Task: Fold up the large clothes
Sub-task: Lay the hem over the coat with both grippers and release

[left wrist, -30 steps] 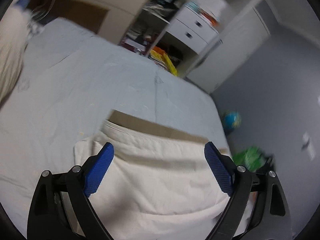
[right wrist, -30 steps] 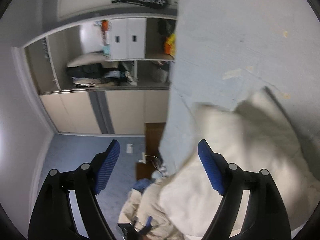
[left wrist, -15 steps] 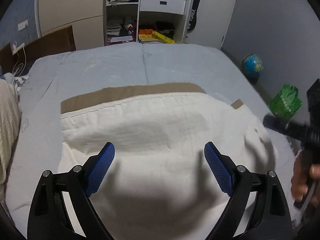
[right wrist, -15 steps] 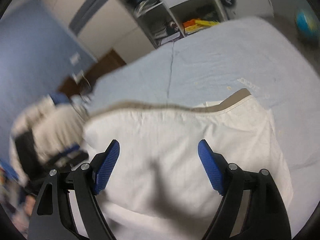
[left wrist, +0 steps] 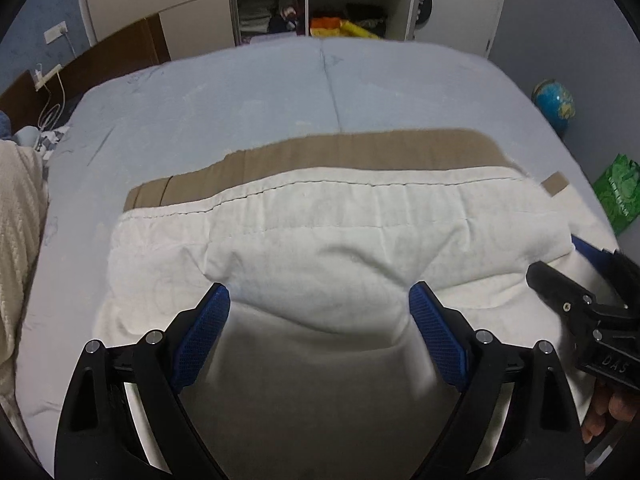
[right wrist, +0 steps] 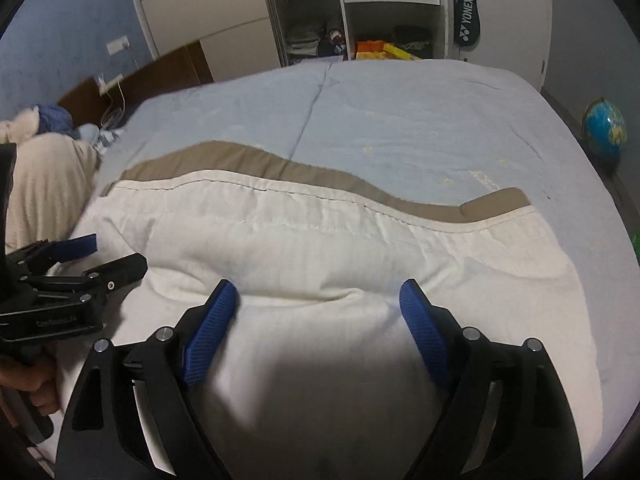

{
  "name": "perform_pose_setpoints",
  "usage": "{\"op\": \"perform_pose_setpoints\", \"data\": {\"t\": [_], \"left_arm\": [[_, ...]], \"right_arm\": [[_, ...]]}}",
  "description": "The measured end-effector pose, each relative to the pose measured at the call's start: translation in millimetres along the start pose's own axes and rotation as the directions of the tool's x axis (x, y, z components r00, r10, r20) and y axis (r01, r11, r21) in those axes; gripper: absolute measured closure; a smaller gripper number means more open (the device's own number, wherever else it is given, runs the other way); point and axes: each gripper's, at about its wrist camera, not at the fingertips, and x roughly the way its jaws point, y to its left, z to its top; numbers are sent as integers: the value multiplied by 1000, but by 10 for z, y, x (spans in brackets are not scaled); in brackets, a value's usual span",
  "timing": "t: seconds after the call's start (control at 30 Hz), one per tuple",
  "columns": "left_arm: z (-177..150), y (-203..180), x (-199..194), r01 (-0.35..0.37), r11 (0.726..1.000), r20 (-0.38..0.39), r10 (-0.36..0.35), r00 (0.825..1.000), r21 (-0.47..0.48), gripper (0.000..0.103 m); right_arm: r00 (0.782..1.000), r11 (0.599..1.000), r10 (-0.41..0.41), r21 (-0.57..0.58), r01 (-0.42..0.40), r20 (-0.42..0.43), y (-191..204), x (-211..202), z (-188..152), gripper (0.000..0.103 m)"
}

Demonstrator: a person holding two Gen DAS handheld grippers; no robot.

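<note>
Cream-white cotton, a large folded garment (left wrist: 320, 248) with a tan band (left wrist: 340, 152) showing along its far edge and a line of dark stitching just inside that band, lies spread across the near half of the pale blue bedsheet (left wrist: 240, 92), reaching from near the bed's left edge almost to its right edge. The left gripper (left wrist: 320, 316), black-framed with blue textured pads (left wrist: 202, 332), hangs over the near part of the cloth with its jaws spread wide; a raised fold of the fabric sits between the pads, and whether they touch it cannot be told. The right gripper (right wrist: 318, 308) is likewise released, its blue pads (right wrist: 420, 332) well apart over a shallow ridge in the cloth nearer the bed's right side. Each wrist view catches the other tool at its margin: the right gripper shows at the right of the left view, with fingers (left wrist: 608, 416) of the person's hand below it, and the left gripper shows at the left of the right view. A cream knitted blanket (left wrist: 18, 240) is heaped at the bed's left edge. Beyond the far edge stands an open wardrobe (right wrist: 360, 12) with shelves and white drawers, a racket bag marked YONEX (right wrist: 466, 16) hanging beside it, and a blue globe (right wrist: 604, 132) sits on the floor to the right, with a green bag (left wrist: 616, 196) near it.
</note>
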Motion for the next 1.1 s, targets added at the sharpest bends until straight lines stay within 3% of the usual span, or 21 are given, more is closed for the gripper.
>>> {"op": "perform_pose_setpoints", "data": {"t": [0.33, 0.83, 1.0, 1.1], "left_arm": [[-144, 12, 301, -16, 1000, 21, 16, 1000, -4, 7], [-248, -109, 419, -58, 998, 49, 57, 997, 6, 6], [-155, -50, 456, -35, 999, -1, 35, 999, 26, 6], [-63, 49, 361, 22, 999, -30, -21, 999, 31, 8]], "right_arm": [[999, 999, -33, -15, 33, -4, 42, 429, -96, 17], [998, 998, -49, -29, 48, -28, 59, 651, -171, 16], [996, 999, -39, -30, 37, -77, 66, 675, -104, 16], [994, 999, -16, -36, 12, -108, 48, 593, -14, 16]]}}
